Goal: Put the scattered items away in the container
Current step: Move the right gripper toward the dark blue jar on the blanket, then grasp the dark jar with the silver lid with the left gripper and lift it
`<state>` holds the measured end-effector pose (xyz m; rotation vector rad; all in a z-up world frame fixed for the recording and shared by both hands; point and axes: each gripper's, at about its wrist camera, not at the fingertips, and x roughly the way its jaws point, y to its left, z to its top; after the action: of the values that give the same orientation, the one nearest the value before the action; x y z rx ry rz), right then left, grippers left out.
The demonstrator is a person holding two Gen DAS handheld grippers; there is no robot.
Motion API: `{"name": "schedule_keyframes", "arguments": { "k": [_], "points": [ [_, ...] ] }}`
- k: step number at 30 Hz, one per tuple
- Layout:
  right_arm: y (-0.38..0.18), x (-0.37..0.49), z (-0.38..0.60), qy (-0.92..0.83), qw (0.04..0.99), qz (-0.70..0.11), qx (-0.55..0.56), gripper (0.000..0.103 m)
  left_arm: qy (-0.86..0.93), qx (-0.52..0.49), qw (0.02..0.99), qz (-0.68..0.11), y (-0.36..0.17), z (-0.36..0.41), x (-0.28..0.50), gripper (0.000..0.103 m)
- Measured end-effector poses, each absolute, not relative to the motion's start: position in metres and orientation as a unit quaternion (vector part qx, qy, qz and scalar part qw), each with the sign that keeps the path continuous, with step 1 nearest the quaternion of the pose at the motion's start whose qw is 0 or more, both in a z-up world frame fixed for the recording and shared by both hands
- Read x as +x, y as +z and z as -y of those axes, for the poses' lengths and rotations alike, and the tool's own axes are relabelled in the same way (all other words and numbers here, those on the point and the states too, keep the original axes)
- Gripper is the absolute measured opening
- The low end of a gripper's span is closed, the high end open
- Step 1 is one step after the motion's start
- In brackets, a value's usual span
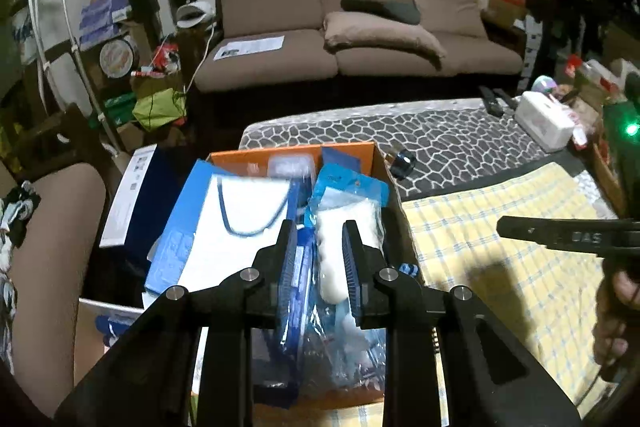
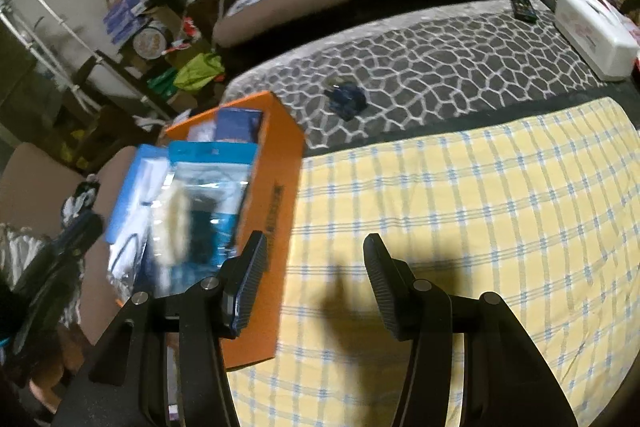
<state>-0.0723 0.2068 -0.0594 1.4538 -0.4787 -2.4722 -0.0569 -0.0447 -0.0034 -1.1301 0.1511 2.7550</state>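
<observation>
Holding a clear packet (image 1: 340,267) over the orange box (image 2: 276,163), the left gripper (image 1: 316,247) should lower before releasing; right fingers (image 2: 384,267) gape empty.

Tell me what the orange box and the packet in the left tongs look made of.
Orange box: looks like cardboard with a matte printed skin; flat walls, crisp folded corners.
Packet: seemingly thin clear plastic film, glossy and crinkled, with a light blue header, probably card; the white contents look soft, though blur leaves that open. The left tongs have it between their pads.
</observation>
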Motion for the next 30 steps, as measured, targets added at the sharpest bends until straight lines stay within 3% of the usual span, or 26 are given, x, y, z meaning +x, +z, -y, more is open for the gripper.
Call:
{"name": "schedule_keyframes", "arguments": {
  "k": [10,14,17,19,25,28,30],
  "points": [
    [-0.104,-0.090,-0.222,-0.823,0.092,0.181,0.531,0.051,0.915,-0.394,0.081,-0.018,-0.006,0.052,-0.055,0.028],
    [-0.125,-0.101,-0.237,-0.811,0.098,0.240,0.525,0.043,0.914,-0.397,0.080,-0.007,-0.005,0.057,-0.053,0.028],
    [-0.142,-0.106,-0.247,-0.807,0.086,0.262,0.521,0.040,0.917,-0.393,0.076,-0.006,-0.005,0.056,-0.050,0.034],
    [-0.153,-0.107,-0.252,-0.797,0.075,0.276,0.531,0.028,0.913,-0.399,0.080,0.000,-0.010,0.056,-0.049,0.036],
    [-0.149,-0.099,-0.267,-0.767,0.064,0.364,0.524,0.021,0.898,-0.422,0.118,0.030,-0.023,0.041,-0.051,0.037],
    [-0.142,-0.096,-0.267,-0.769,0.061,0.390,0.503,0.018,0.893,-0.425,0.141,0.045,-0.026,0.029,-0.050,0.048],
    [-0.141,-0.094,-0.264,-0.770,0.059,0.393,0.499,0.016,0.887,-0.434,0.156,0.036,-0.031,0.016,-0.054,0.048]
  ]
}}
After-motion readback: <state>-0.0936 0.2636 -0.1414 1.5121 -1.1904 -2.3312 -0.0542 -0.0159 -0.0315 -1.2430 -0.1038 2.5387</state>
